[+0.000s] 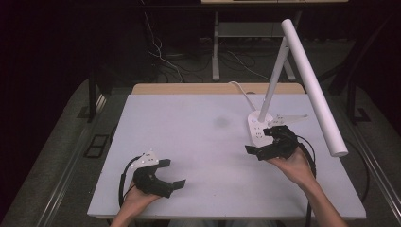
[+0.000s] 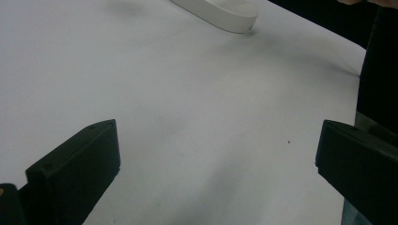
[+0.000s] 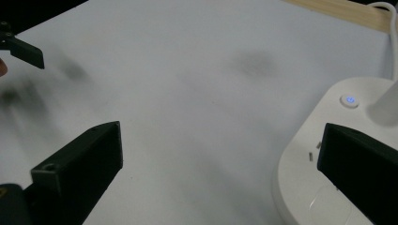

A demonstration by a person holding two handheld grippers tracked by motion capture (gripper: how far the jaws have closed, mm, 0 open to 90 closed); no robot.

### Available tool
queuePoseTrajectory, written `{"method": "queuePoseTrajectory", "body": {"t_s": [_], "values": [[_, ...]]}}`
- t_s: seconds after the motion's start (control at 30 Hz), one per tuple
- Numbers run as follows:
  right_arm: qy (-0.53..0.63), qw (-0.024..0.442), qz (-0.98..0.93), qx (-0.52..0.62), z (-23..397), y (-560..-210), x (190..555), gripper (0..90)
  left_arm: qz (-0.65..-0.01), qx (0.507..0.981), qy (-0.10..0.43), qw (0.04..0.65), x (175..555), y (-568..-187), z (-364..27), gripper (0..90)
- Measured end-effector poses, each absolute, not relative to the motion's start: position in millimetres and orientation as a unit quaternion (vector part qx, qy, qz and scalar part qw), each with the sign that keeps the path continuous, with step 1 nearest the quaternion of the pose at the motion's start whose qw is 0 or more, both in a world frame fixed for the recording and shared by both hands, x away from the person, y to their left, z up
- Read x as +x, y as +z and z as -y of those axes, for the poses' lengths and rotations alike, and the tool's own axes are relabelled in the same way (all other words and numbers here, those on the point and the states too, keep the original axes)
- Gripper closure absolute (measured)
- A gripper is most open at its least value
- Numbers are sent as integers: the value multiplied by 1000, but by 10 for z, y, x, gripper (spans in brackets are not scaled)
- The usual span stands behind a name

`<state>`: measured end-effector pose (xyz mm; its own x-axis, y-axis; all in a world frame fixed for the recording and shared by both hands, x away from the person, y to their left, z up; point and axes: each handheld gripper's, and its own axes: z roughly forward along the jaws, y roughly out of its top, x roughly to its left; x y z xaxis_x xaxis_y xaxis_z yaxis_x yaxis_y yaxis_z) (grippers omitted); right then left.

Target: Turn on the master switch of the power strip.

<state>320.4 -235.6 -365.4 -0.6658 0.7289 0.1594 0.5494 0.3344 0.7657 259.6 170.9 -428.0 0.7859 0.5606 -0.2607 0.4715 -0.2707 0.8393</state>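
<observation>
High view first, from the near edge of the counter: the person's left gripper sits low at the near left, its fingers spread wide and released, gripping nothing, with bare white surface ahead of it. Over on the right, the right gripper is farther up the counter and just beside the lamp base, its fingers also parted and empty, one of them lying over the near end of the base. The right gripper view shows it best: the lamp base lies ahead and to the right of the fingers, the right-hand one riding above the base's rim, and the small power button glows blue a little farther on, beside the foot of the stem. So the right hand is clearly the nearer one; the button looks like the target, forward and slightly right of the open fingers. The base's long axis runs away from the person, roughly in line with the gripper's approach. Rising from it, the white lamp stem leans up and right to the long lamp head, which slants down over the counter's right side above the right hand; that bar looks like the one thing to steer clear of. Beyond, a white cable trails off the far edge.
</observation>
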Motion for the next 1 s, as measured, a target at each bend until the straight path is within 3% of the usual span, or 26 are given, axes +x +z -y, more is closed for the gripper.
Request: {"method": "queuePoseTrajectory", "body": {"t_s": [1.0], "values": [[453,104,-775,429,2756,-4161,2541,0,-326,796,44,508,2598,-4283,-1714,0]]}}
